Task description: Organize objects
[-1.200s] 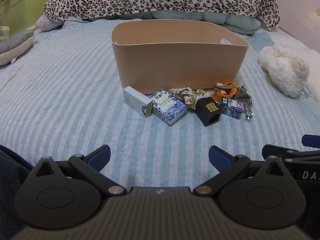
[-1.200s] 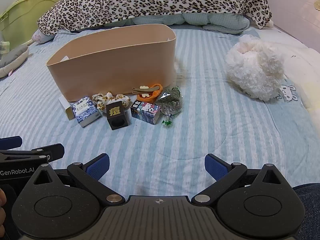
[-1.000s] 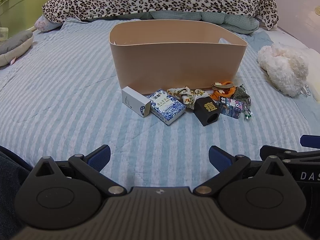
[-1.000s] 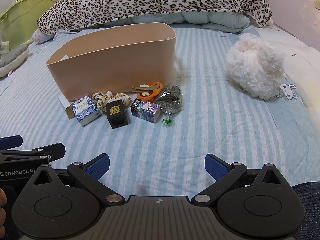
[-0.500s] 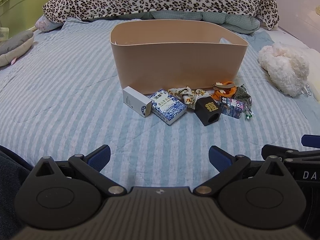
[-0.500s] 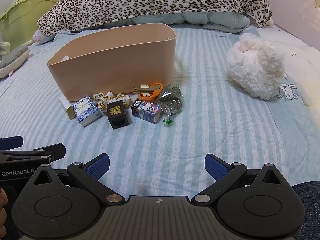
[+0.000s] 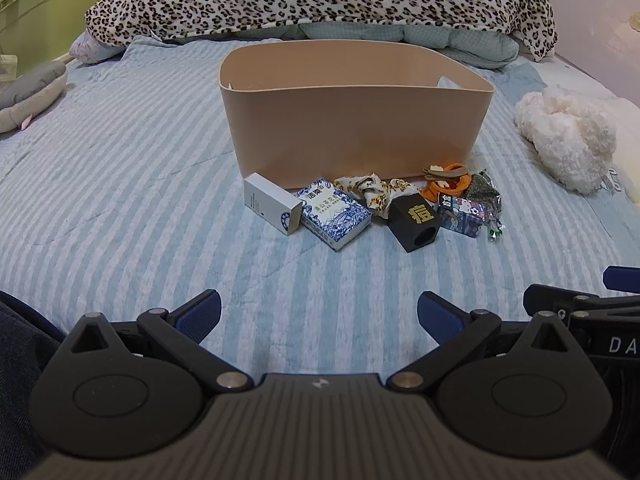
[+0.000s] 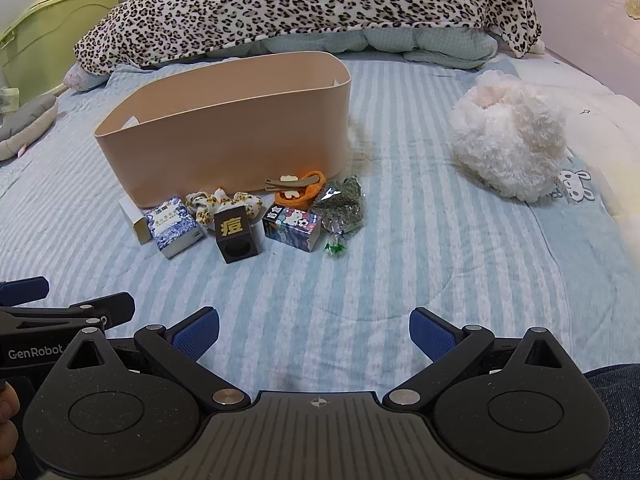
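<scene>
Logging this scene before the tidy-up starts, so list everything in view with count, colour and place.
bin: 1, beige, mid-bed, behind the small items
white box: 1, white, leftmost in the row
blue-patterned box: 1, blue and white, right of the white box
patterned cloth: 1, cream with leopard spots, against the bin
black block: 1, black with gold character, front of the row
cartoon box: 1, dark, multicoloured, right of the black block
orange item: 1, orange, brown clip on top, by the bin's corner
foil packet: 1, dark green, rightmost
wrapped candy: 1, green, before the packet
plush: 1, white, right
leopard blanket: 1, far end
bedsheet: 1, blue-striped
left hand-held gripper: open, empty
right hand-held gripper: open, empty
</scene>
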The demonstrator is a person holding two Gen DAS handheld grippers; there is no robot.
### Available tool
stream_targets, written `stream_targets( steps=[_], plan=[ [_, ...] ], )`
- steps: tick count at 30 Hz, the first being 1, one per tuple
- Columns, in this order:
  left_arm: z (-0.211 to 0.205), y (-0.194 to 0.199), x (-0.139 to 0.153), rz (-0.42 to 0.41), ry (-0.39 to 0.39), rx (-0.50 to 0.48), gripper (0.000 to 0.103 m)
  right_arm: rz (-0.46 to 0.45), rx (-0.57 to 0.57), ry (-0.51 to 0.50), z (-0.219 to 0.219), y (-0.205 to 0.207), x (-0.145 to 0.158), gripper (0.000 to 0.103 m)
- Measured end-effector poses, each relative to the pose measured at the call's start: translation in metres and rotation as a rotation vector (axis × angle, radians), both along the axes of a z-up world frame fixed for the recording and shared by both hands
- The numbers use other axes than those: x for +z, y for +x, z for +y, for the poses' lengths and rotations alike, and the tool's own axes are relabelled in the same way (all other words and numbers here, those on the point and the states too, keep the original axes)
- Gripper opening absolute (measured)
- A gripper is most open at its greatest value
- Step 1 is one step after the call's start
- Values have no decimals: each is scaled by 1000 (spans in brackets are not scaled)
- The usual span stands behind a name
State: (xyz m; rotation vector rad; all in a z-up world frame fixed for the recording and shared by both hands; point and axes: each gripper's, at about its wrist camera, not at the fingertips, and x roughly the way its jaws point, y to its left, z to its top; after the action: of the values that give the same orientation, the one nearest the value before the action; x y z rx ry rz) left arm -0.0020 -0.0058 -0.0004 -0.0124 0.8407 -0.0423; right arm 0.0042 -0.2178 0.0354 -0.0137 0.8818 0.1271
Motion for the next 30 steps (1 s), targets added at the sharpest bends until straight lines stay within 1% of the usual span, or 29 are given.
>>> stream_targets(
  steps=[20, 30],
  plan=[
    [-3, -1, 0, 7, 3, -19, 103, -3, 1, 0, -1, 0, 1, 103],
    [-1, 4, 3, 7, 3, -8, 103, -4, 2, 1, -1, 4, 4, 103]
  ],
)
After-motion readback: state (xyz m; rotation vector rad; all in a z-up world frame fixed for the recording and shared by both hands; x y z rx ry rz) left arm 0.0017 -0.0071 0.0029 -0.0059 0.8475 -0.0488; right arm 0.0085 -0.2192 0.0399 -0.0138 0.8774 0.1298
